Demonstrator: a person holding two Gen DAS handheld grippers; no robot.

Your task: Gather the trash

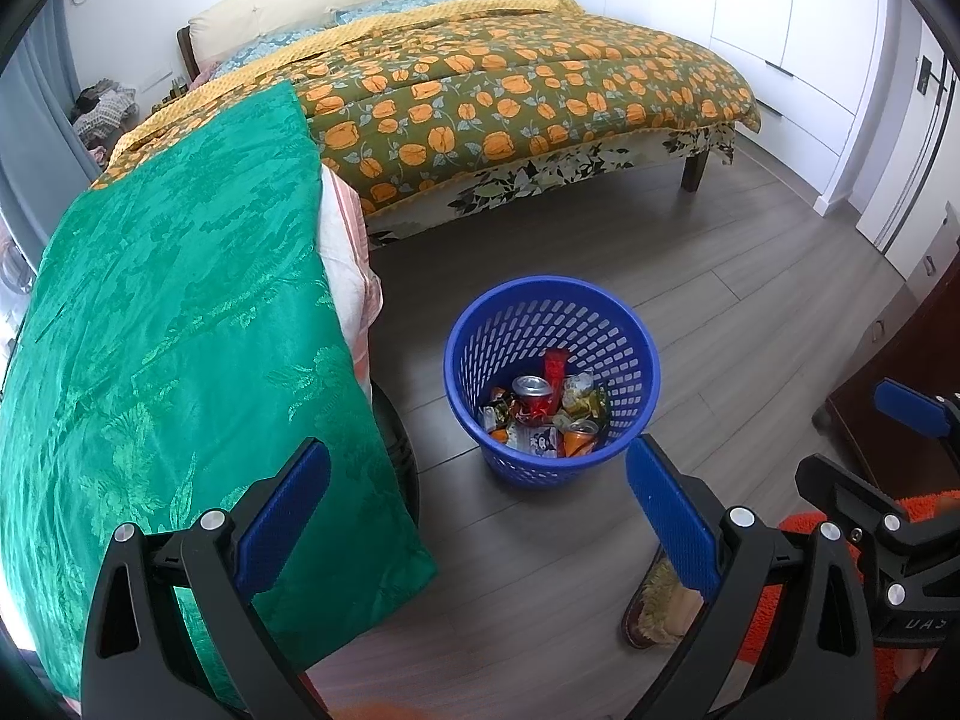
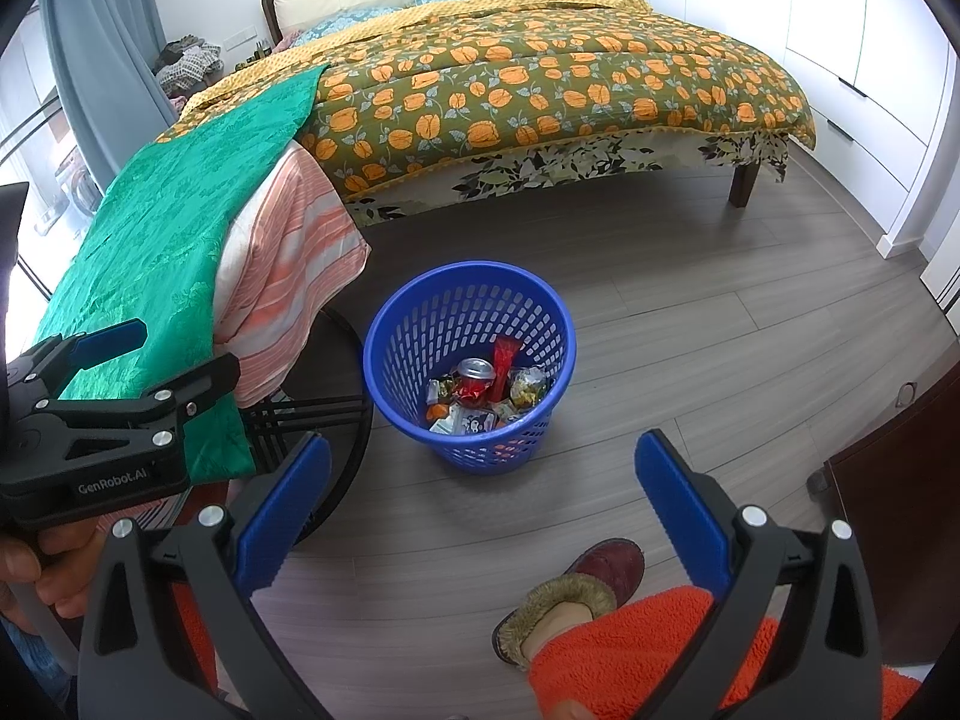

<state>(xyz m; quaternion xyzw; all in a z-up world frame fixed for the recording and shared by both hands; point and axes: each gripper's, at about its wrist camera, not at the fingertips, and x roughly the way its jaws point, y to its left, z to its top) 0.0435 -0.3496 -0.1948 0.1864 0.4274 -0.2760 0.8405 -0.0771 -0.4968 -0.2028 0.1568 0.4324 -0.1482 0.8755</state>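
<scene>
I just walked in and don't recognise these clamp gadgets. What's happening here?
A person is tidying a bedroom with a handheld claw in each hand. Both the left claw and the right claw are open and empty, held above the floor. The blue bin beside the bed already holds cans and wrappers. No loose trash shows on the floor.
</scene>
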